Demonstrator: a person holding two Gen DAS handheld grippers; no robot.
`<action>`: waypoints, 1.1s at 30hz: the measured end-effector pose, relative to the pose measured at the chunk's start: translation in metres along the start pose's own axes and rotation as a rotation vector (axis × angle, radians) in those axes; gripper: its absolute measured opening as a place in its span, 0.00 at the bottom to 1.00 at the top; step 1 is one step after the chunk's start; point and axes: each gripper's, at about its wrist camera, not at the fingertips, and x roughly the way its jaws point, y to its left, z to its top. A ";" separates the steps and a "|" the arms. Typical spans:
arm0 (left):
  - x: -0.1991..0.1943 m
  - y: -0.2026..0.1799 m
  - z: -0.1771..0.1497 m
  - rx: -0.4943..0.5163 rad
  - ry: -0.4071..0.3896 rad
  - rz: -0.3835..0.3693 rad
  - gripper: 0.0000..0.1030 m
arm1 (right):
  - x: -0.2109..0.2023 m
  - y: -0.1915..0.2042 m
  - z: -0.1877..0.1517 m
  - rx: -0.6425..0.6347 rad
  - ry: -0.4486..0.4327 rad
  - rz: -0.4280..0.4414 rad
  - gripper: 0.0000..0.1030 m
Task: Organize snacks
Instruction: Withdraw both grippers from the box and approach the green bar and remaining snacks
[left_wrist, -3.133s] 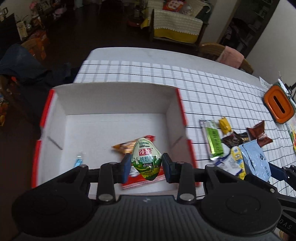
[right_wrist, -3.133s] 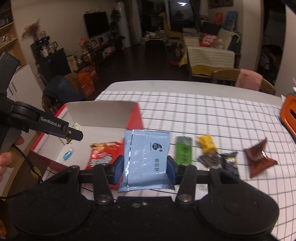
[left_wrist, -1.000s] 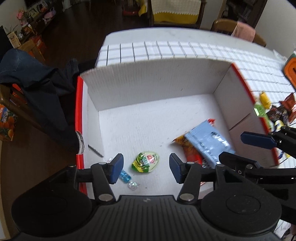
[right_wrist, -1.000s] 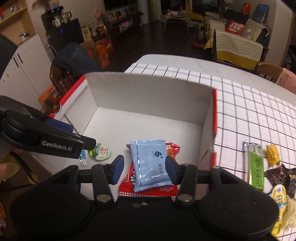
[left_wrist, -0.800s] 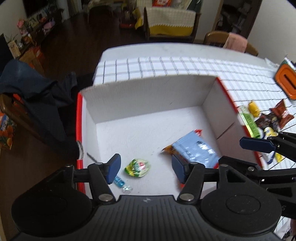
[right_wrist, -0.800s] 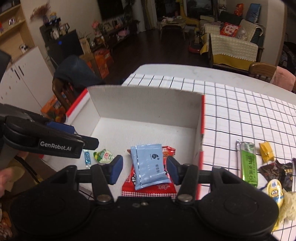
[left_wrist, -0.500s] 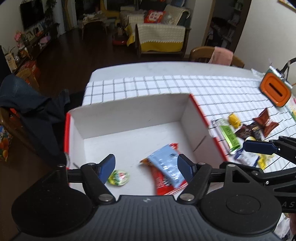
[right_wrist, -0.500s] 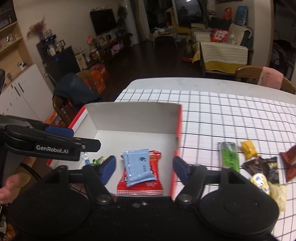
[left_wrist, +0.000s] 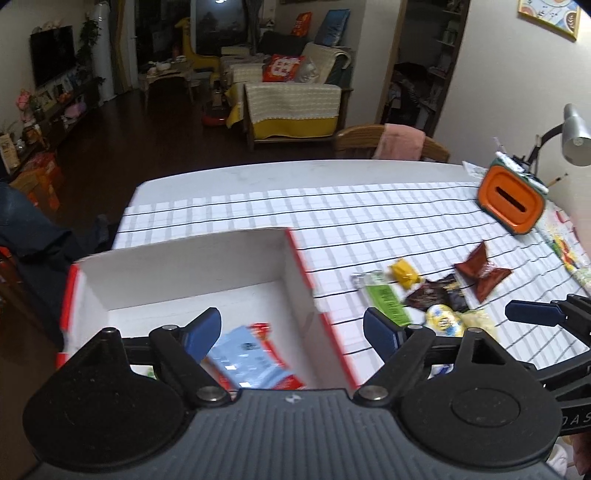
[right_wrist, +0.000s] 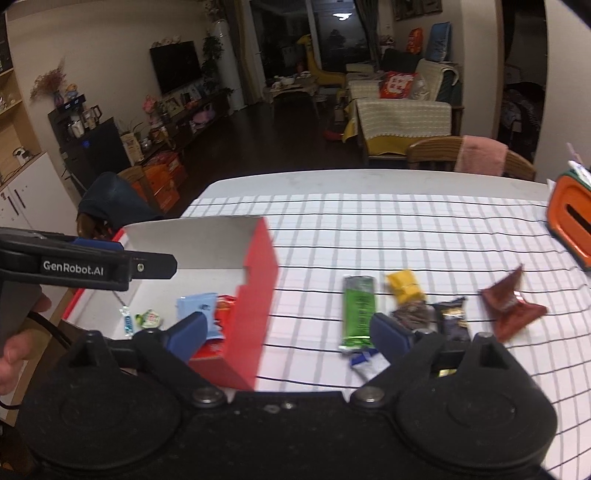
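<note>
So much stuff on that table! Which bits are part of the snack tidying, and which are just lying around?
Part of the job:
- red and white box, already holding the light blue packet
- green bar, yellow candy, dark wrappers and brown packet on the cloth
- left claw and right claw, both open

Just lying about:
- orange container
- desk lamp
- chair with pink cloth

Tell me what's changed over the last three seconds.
Both tongs, left and right, released their snacks into the red-and-white cardboard box: the light-blue foil packet and the green egg-shaped pouch. Both tongs then opened and pulled back. Table snacks stayed put.
</note>
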 end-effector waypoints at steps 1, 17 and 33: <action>0.003 -0.007 0.001 0.000 0.002 -0.009 0.82 | -0.003 -0.008 -0.002 0.003 0.000 -0.007 0.93; 0.082 -0.100 0.006 -0.032 0.114 -0.015 0.83 | 0.004 -0.129 -0.040 0.051 0.076 -0.127 0.99; 0.195 -0.141 0.008 -0.019 0.271 0.129 0.83 | 0.064 -0.183 -0.060 0.073 0.213 -0.134 0.90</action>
